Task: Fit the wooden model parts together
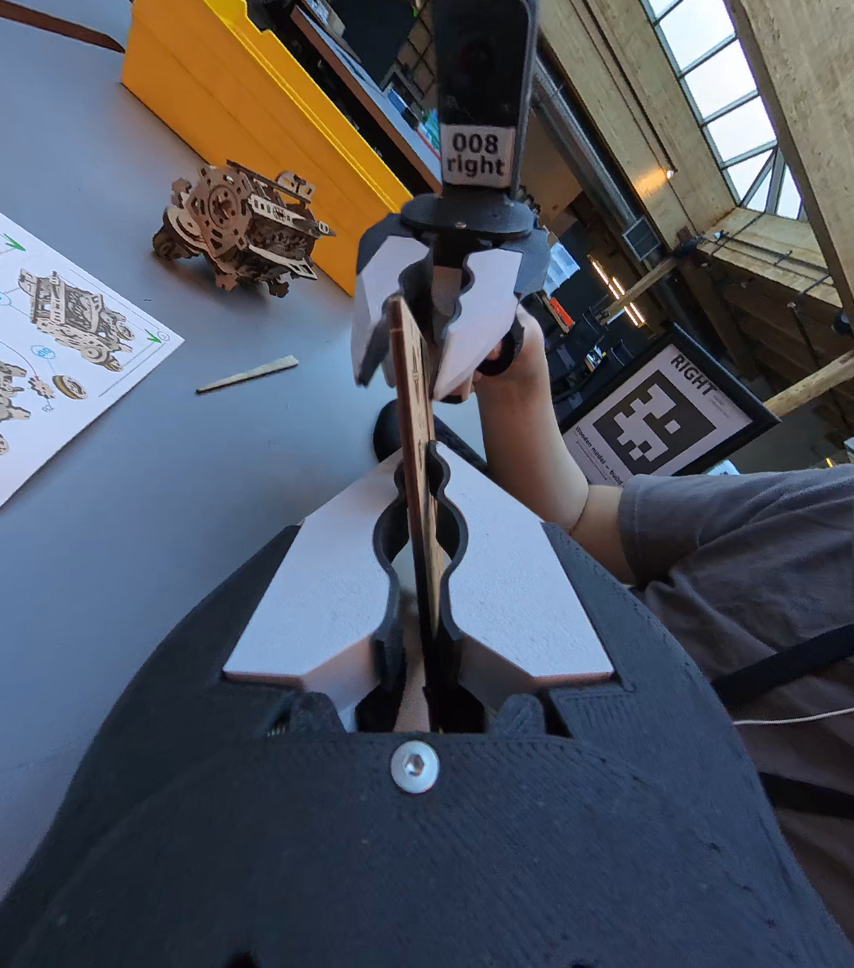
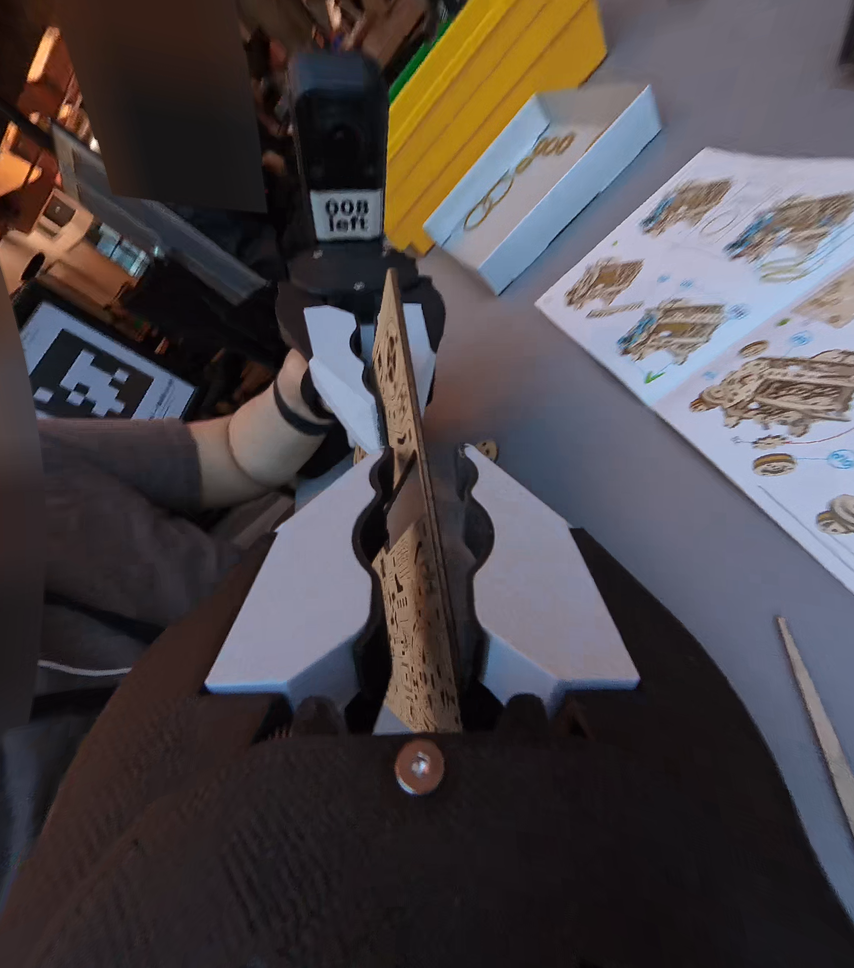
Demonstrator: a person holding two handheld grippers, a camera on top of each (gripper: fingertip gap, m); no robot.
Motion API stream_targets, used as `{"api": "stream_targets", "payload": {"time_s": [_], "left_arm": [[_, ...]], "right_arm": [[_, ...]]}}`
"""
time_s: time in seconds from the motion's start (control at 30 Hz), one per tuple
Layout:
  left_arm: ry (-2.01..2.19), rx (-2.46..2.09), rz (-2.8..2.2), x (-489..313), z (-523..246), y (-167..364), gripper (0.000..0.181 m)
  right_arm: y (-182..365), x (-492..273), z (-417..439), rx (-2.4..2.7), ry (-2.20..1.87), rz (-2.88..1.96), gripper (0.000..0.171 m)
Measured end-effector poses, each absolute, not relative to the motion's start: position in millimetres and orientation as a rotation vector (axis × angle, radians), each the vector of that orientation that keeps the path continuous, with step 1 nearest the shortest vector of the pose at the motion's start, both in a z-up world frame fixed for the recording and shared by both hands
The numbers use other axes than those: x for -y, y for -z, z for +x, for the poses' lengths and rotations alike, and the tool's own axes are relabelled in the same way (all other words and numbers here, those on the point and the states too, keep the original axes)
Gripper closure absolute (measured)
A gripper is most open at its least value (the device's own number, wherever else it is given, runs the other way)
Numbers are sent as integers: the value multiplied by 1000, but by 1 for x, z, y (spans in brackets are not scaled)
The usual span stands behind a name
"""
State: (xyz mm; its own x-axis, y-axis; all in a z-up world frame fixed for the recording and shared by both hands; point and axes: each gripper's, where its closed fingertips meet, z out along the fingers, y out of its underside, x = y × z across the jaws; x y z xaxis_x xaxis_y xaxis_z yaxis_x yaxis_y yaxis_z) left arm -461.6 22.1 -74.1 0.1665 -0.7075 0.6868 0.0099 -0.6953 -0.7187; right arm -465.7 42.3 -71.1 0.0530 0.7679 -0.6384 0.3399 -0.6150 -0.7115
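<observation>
A thin laser-cut wooden sheet [image 1: 411, 377] stands on edge between both grippers, above the grey table [image 1: 126, 524]. My left gripper [image 1: 419, 458] is shut on its near end. My right gripper [image 1: 409, 385] faces it from the far side, and the sheet's far end sits between its fingers. In the right wrist view the sheet [image 2: 414, 602] runs deep between my right gripper's [image 2: 425, 453] jaws, which stand a little apart, with a gap beside the sheet. The left gripper [image 2: 393, 419] grips the far end. A part-built wooden model [image 1: 241, 230] sits on the table.
A yellow box [image 1: 257, 120] stands behind the model. An instruction sheet [image 1: 21, 340] lies to the left. A thin wooden stick [image 1: 247, 374] lies near it. A white tray [image 2: 545, 183] holds wooden rings. A framed marker sign [image 1: 660, 419] and the person's arm [image 1: 535, 445] are to the right. Left and right tips are no more than a few centimetres apart. The part-built wooden model [image 1: 241, 230] is about 20 cm from both grippers' fingertips.
</observation>
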Motion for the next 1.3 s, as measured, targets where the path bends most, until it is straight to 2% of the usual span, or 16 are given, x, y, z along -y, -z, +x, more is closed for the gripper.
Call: {"api": "stream_targets", "payload": {"time_s": [0.13, 0.3, 0.4, 0.5, 0.67, 1.03, 1.13, 1.3], "left_arm": [[1553, -589, -1827, -27, -470, 67, 181], [1465, -504, -1807, -29, -478, 72, 181], [1470, -455, -1770, -31, -478, 69, 181], [1469, -455, -1728, -26, -474, 63, 181], [1400, -476, -1669, -20, -470, 56, 181], [1434, -469, -1611, -12, -468, 49, 181], [1456, -453, -1608, -12, -469, 49, 181], [1426, -472, -1596, -10, -466, 49, 181]], "right_arm": [[40, -77, -427, 809, -1231, -1770, 124], [17, -33, -416, 727, -1278, -1594, 148], [29, -9, -442, 724, -1409, -1648, 149], [49, -16, -457, 658, -1356, -1752, 151], [50, -23, -458, 542, -1291, -1777, 159], [44, -19, -464, 489, -1257, -1766, 164], [43, -16, -466, 492, -1307, -1775, 160], [47, -18, -462, 521, -1203, -1820, 168]]}}
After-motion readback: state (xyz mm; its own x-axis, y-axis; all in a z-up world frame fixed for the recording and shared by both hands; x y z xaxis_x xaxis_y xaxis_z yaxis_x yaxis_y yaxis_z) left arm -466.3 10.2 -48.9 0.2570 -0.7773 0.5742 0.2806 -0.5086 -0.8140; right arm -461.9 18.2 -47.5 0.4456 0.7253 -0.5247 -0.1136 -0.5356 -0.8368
